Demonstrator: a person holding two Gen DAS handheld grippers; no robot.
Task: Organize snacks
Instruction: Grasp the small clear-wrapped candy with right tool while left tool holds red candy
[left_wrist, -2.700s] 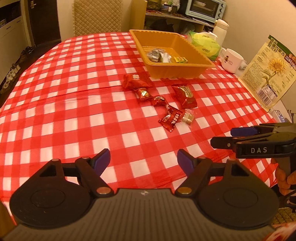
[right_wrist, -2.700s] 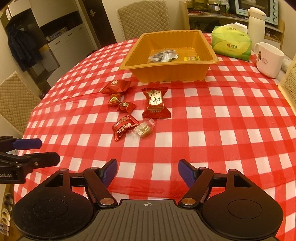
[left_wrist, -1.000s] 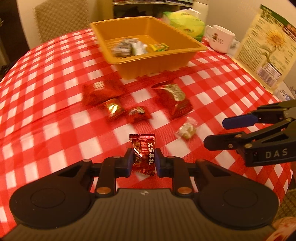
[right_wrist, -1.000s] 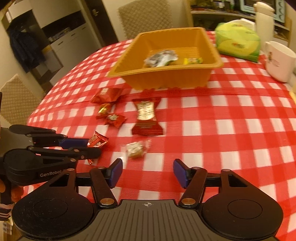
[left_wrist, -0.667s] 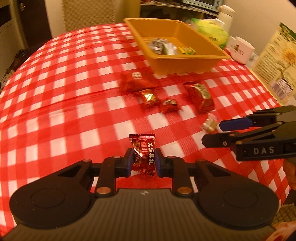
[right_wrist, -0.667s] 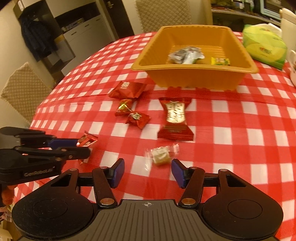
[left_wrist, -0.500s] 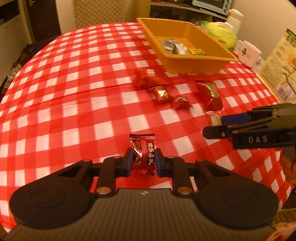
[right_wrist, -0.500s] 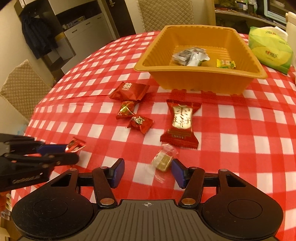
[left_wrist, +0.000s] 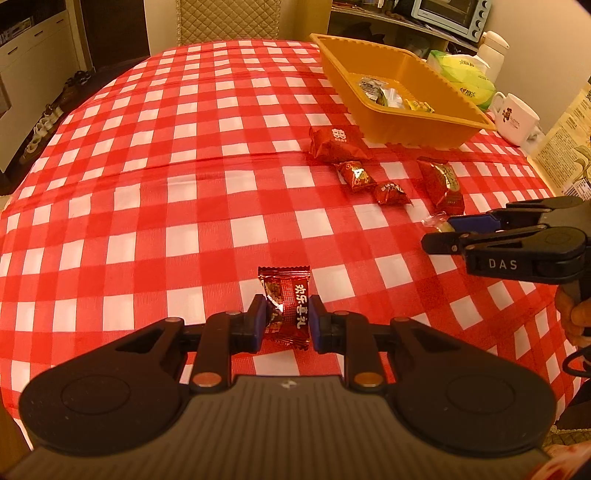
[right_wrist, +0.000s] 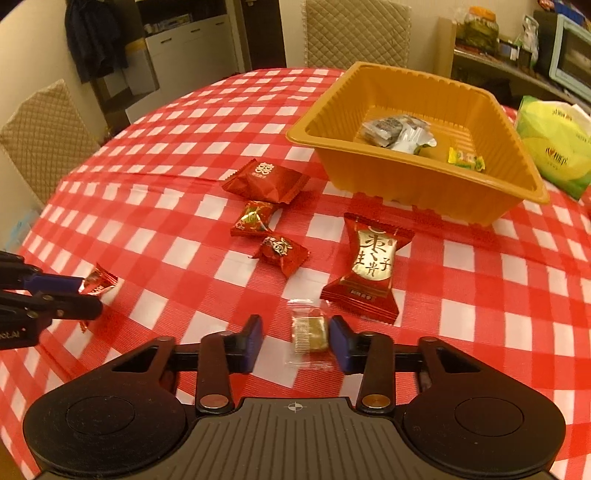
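Broadly, the checked desk carries the orange tray at far right. Nearer, the left gripper is clenched on a red candy; the right gripper, spread apart, straddles the clear-wrapped sweet, whose long axis runs near-to-far.

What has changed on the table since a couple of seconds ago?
The left tongs picked a red candy out of the loose group and now hold it lifted. The right tongs, open, moved forward to straddle the clear-wrapped candy, not yet gripped. The other four red snacks and the orange tray with its contents stayed put.
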